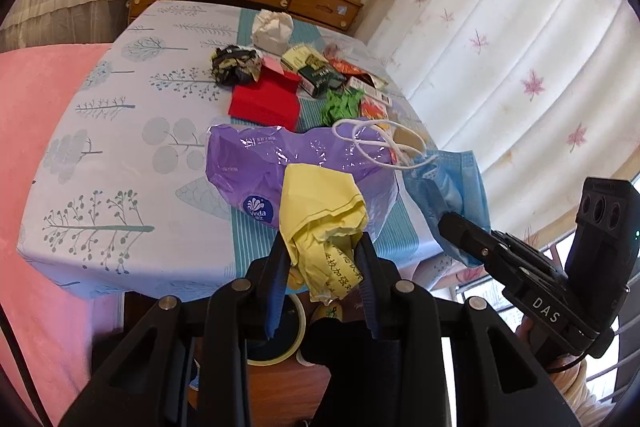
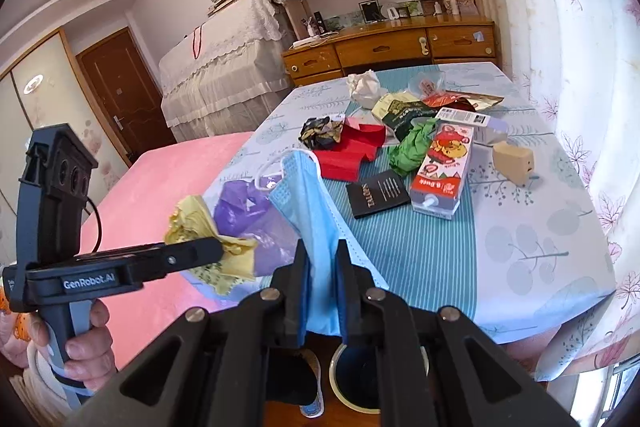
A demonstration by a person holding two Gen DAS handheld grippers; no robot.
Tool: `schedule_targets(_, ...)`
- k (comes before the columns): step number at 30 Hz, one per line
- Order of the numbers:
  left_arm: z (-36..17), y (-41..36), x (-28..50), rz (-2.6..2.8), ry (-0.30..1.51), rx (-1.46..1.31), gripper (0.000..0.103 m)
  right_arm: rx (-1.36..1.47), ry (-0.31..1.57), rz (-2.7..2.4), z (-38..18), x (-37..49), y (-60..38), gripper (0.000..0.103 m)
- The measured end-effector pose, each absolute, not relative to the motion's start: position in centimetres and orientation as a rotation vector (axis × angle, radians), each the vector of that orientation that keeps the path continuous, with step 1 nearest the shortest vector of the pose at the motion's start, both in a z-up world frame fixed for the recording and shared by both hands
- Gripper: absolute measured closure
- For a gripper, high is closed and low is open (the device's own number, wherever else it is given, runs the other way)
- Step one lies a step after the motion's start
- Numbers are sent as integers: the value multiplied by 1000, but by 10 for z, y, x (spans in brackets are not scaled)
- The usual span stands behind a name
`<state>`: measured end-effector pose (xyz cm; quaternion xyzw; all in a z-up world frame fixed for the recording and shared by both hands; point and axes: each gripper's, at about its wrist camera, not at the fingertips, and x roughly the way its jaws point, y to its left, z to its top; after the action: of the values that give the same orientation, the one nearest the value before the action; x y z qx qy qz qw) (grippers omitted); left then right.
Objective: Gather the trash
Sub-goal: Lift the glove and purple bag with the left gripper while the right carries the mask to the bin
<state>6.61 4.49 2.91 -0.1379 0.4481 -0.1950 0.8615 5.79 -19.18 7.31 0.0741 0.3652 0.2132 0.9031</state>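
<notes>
Looking through the left wrist view, the left claw [image 1: 324, 263] pinches a crumpled yellow wrapper [image 1: 320, 223], its jaws only partly parted around the wad. The wrapper stands up from the jaws, long axis roughly upright, its printed tail hanging below them. It hangs over the near edge of the surface [image 1: 120, 131], above the purple bag [image 1: 256, 167]. To the right, the right claw [image 1: 460, 231] grips a blue mask [image 1: 452, 183]. Below the jaws a round bin [image 1: 298, 327] shows on the floor.

In the right wrist view, the right claw [image 2: 322, 279] is clamped fully on the mask [image 2: 312, 211], which rises between the jaws, long axis near upright, ear loop [image 2: 268, 171] flopping far-left. The left claw [image 2: 216, 251] holds the wrapper [image 2: 200, 227] just left. The bin [image 2: 360, 375] sits right beneath the jaws.

Risks, as I judge them: the mask's loop could snag the purple bag [image 2: 244, 211] and drag it off the edge; the loose wrapper could slip from the half-closed jaws; either piece could flutter past the bin's rim if released off-centre. More rubbish, including a red packet [image 2: 352, 151] and a carton [image 2: 444, 167], still lies on the surface [image 2: 520, 227].
</notes>
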Motion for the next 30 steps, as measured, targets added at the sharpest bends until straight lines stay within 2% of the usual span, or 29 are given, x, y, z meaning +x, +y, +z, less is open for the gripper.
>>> schedule_targets(9, 21, 51, 17, -532, 951, -133, 73, 130, 856, 532, 45, 21, -199, 92)
schedule_targets(15, -9, 44, -7, -600, 1071, -52, 73, 107, 981, 525, 8, 8, -201, 92)
schedule_targets(21, -69, 15, -9, -642, 1204, 84, 73, 104, 1123, 481, -57, 16, -197, 92)
schedule_targets(26, -133, 9, 9, -629, 1329, 93, 73, 120, 1258, 435, -122, 32, -198, 92)
schedule_targets(30, -181, 5, 29, -598, 1359, 142, 73, 116, 1337, 414, -166, 46, -193, 92)
